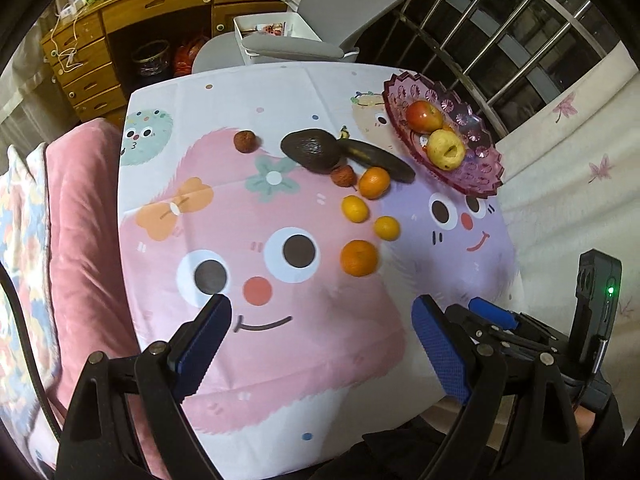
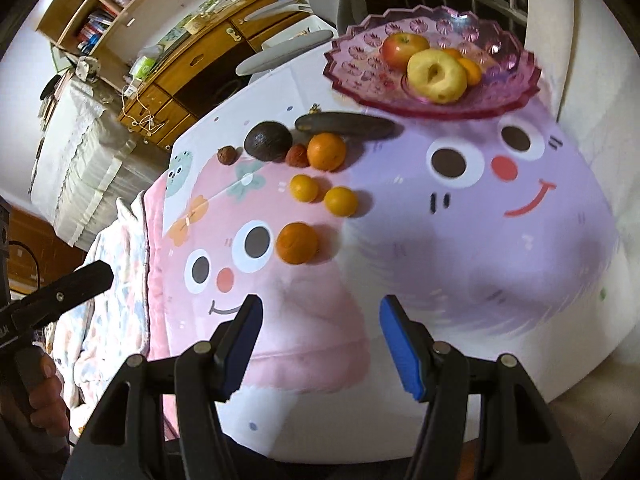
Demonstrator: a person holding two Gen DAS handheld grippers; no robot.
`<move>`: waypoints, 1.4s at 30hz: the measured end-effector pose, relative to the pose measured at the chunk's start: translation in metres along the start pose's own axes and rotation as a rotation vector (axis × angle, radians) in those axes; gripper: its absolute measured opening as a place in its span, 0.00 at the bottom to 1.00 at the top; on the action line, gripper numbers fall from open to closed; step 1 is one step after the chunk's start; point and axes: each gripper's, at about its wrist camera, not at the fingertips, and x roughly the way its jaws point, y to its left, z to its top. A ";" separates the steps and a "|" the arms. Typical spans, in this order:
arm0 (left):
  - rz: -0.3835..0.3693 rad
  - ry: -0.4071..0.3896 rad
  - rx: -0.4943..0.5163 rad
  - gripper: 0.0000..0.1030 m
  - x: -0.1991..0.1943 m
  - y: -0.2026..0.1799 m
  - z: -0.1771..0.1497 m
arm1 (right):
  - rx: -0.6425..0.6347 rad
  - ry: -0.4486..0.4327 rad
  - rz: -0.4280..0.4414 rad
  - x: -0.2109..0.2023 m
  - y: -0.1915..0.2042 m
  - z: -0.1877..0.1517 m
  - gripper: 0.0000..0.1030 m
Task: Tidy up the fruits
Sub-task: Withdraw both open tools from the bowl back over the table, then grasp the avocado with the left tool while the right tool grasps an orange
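Observation:
A pink glass bowl at the table's far right holds a red apple, a yellow apple and an orange fruit. On the cartoon tablecloth lie an avocado, a dark banana, two lychees and several oranges. My left gripper and right gripper are both open and empty, near the table's front edge, well short of the fruit.
A pink cushion and quilt lie left of the table. A grey chair and wooden drawers stand behind it. A metal window grille is at the back right. The right gripper also shows in the left wrist view.

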 end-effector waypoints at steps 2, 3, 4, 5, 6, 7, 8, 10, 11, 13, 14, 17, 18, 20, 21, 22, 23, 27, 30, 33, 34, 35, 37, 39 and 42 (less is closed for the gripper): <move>-0.008 0.012 0.003 0.88 0.001 0.007 0.005 | 0.012 0.014 0.002 0.006 0.006 -0.002 0.60; -0.012 0.017 0.005 0.88 0.002 0.010 0.008 | 0.013 0.019 0.002 0.008 0.009 -0.002 0.60; -0.013 0.019 0.007 0.88 0.003 0.011 0.012 | 0.011 0.025 0.001 0.011 0.012 -0.001 0.60; -0.014 0.020 0.010 0.89 0.003 0.013 0.016 | 0.009 0.029 0.000 0.014 0.014 -0.001 0.60; -0.014 0.020 0.012 0.90 0.005 0.016 0.021 | 0.007 0.034 -0.003 0.017 0.017 0.001 0.60; -0.014 0.021 0.011 0.90 0.006 0.017 0.026 | 0.007 0.039 -0.005 0.020 0.019 0.002 0.60; -0.016 0.023 0.009 0.91 0.008 0.019 0.032 | 0.007 0.046 -0.006 0.023 0.020 0.003 0.60; -0.019 0.026 0.008 0.92 0.013 0.022 0.042 | 0.006 0.059 -0.002 0.030 0.022 0.007 0.60; -0.016 0.028 0.009 0.92 0.017 0.024 0.049 | 0.007 0.066 0.001 0.035 0.023 0.009 0.60; -0.009 0.031 0.013 0.94 0.023 0.024 0.060 | 0.011 0.079 0.003 0.044 0.023 0.016 0.60; -0.009 0.034 0.014 0.96 0.026 0.024 0.064 | 0.011 0.084 0.003 0.048 0.023 0.018 0.60; -0.017 0.058 0.013 0.98 0.041 0.025 0.080 | 0.015 0.111 -0.002 0.064 0.023 0.025 0.59; -0.019 0.069 0.018 0.98 0.048 0.024 0.086 | 0.012 0.119 -0.005 0.067 0.023 0.027 0.59; -0.021 0.083 0.028 0.98 0.061 0.023 0.097 | -0.008 0.131 -0.009 0.075 0.025 0.031 0.59; -0.022 0.088 0.030 0.98 0.066 0.023 0.100 | -0.017 0.135 -0.011 0.079 0.025 0.033 0.59; -0.025 0.096 0.030 0.98 0.073 0.022 0.105 | -0.027 0.136 -0.013 0.083 0.026 0.036 0.59; -0.030 0.105 0.032 0.98 0.082 0.022 0.111 | -0.035 0.138 -0.014 0.086 0.026 0.038 0.59; -0.023 0.135 0.036 0.98 0.114 0.021 0.131 | -0.083 0.142 -0.024 0.097 0.027 0.045 0.59; -0.025 0.150 0.035 0.98 0.135 0.020 0.144 | -0.132 0.154 -0.035 0.106 0.030 0.049 0.58; -0.031 0.152 0.032 0.98 0.153 0.019 0.154 | -0.186 0.164 -0.040 0.113 0.034 0.050 0.55; -0.032 0.158 0.030 0.98 0.161 0.019 0.157 | -0.203 0.166 -0.043 0.115 0.036 0.050 0.54; -0.032 0.162 0.028 0.98 0.165 0.019 0.158 | -0.223 0.169 -0.045 0.117 0.037 0.050 0.53; -0.031 0.170 0.026 0.98 0.177 0.018 0.162 | -0.255 0.173 -0.047 0.121 0.040 0.051 0.50; -0.037 0.175 0.021 0.98 0.187 0.016 0.165 | -0.284 0.172 -0.053 0.123 0.041 0.051 0.49; -0.032 0.177 0.022 0.98 0.198 0.014 0.168 | -0.307 0.174 -0.064 0.127 0.041 0.052 0.46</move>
